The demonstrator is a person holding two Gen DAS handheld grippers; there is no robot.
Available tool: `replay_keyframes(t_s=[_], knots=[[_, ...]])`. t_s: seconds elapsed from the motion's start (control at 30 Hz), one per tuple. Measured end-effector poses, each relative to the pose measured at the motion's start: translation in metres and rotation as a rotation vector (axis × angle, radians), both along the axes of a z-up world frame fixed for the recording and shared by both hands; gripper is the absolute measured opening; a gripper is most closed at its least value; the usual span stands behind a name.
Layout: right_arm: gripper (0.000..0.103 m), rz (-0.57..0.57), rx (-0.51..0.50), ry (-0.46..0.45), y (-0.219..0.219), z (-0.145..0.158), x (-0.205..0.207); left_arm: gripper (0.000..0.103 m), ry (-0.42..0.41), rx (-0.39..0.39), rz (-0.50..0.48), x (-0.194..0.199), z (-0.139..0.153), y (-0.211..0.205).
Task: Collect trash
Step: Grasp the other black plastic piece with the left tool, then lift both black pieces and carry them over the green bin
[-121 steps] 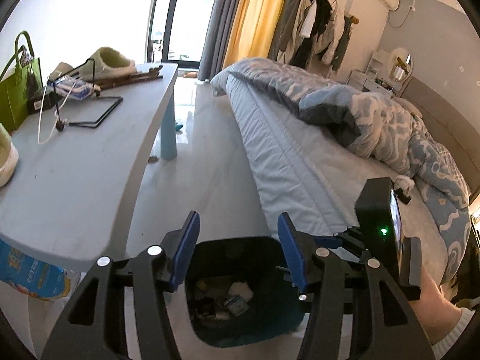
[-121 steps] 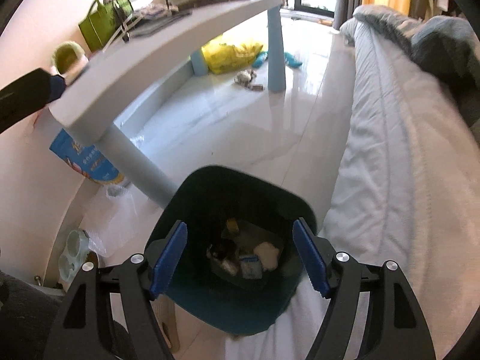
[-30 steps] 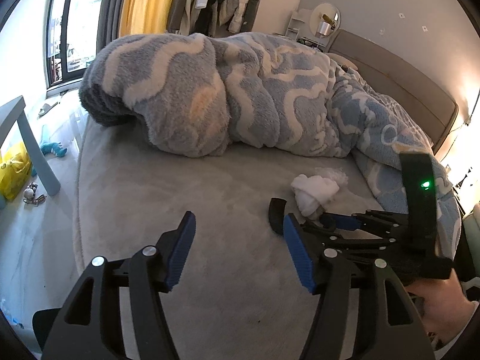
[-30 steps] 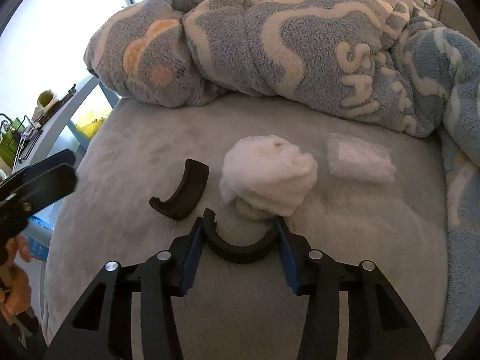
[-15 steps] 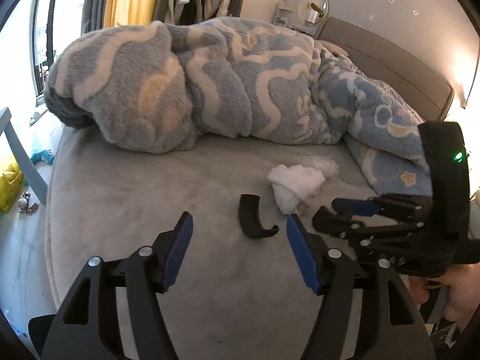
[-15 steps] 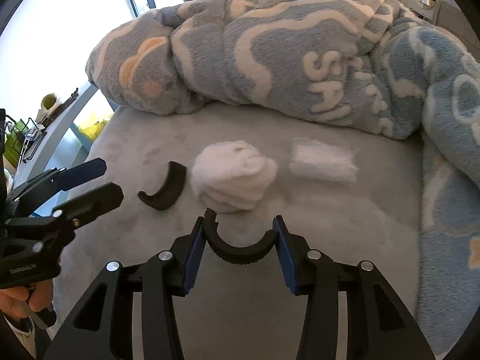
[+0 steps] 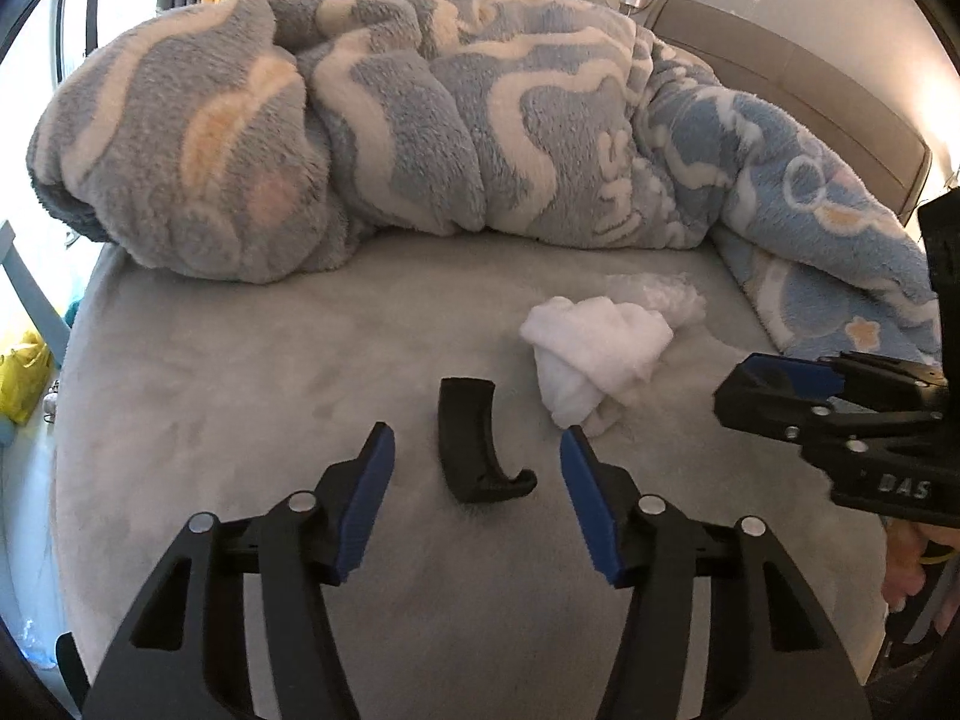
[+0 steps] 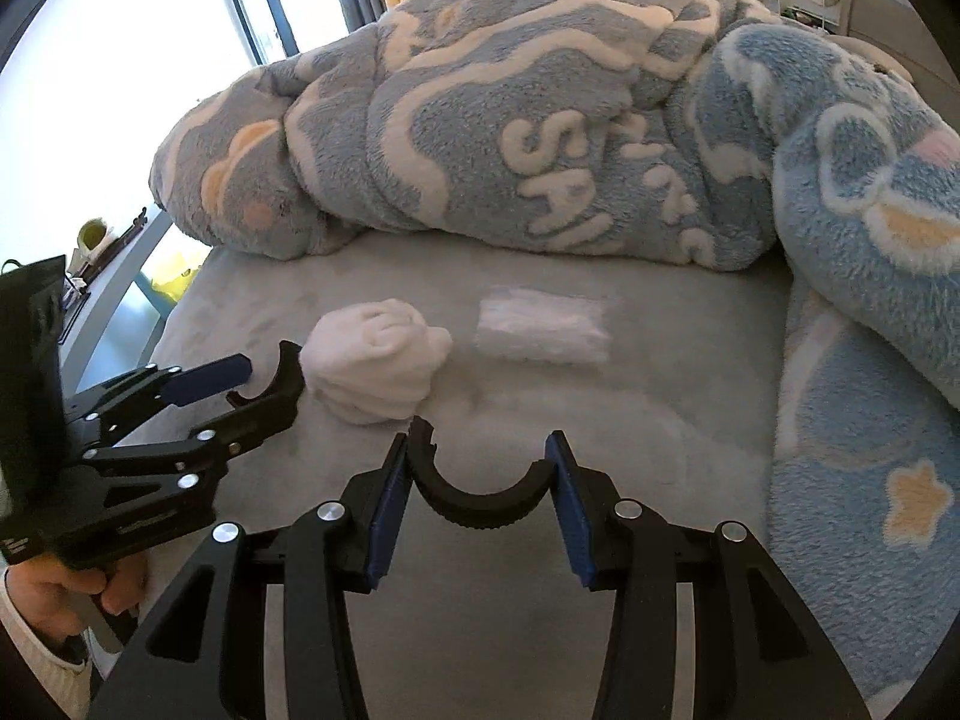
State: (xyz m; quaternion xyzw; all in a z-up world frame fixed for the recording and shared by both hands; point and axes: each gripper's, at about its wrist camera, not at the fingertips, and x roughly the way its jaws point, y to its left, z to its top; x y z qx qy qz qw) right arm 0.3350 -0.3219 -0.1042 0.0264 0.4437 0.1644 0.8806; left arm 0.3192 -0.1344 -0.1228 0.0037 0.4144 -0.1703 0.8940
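— Fingers first: right gripper (image 8: 480,495), lower centre of the right wrist view, blue pads pinching a black curved plastic piece (image 8: 480,495) by its two ends, arc sagging between them. Held clear above the grey bed sheet (image 8: 630,420).

— And the left gripper (image 7: 477,495)?

— Lower centre of the left wrist view. Jaws spread but closing. A second black curved piece (image 7: 471,447) lies on the sheet just ahead of and between the tips; pads not touching it. In the right wrist view the same gripper enters from the left edge, that piece (image 8: 279,375) just past its tips.

— Other trash?

— White crumpled wad (image 7: 594,357), centre right of the left wrist view, resting on the sheet just right of the loose black piece. Behind it a flat white tissue (image 7: 657,294), touching or nearly so in that view. The right wrist view shows the wad (image 8: 375,360) at centre left and the tissue (image 8: 543,330) beside it with a small gap between.

— Containers?

— None in either frame to record contents for. A yellow bag (image 7: 21,372) sits at the left edge, on the floor; contents cannot be told.

— Surroundings?

— Bunched blue-grey fleece blanket (image 7: 420,120) fills the upper half of both views. A person's hand (image 8: 60,594) grips the left handle, lower left.
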Motion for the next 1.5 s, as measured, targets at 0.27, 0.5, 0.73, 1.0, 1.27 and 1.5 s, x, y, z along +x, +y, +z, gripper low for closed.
replay_keyframes(t_s=[0.27, 0.5, 0.73, 1.0, 1.27, 1.5], knots=[[0.046, -0.008, 0.022, 0.006, -0.018, -0.003, 0.001, 0.037, 0.030, 0.019, 0.045, 0.015, -0.011, -0.004], [0.046, -0.009, 0.029, 0.000, -0.023, 0.002, -0.003, 0.022, 0.036, 0.012, 0.050, 0.017, -0.014, -0.002], [0.046, 0.002, 0.051, -0.020, -0.009, 0.013, -0.005, 0.021, 0.013, -0.003, 0.033, 0.008, -0.005, 0.001], [0.046, 0.006, 0.063, -0.042, 0.012, 0.025, -0.012, 0.021, -0.002, -0.014, 0.015, -0.017, 0.009, 0.014], [0.046, 0.031, 0.069, -0.062, 0.050, 0.031, -0.023, 0.021, -0.019, -0.018, 0.036, -0.049, 0.027, 0.048], [0.046, 0.070, 0.084, -0.078, 0.097, 0.036, -0.037, 0.021, -0.022, 0.001, 0.058, -0.078, 0.034, 0.085]])
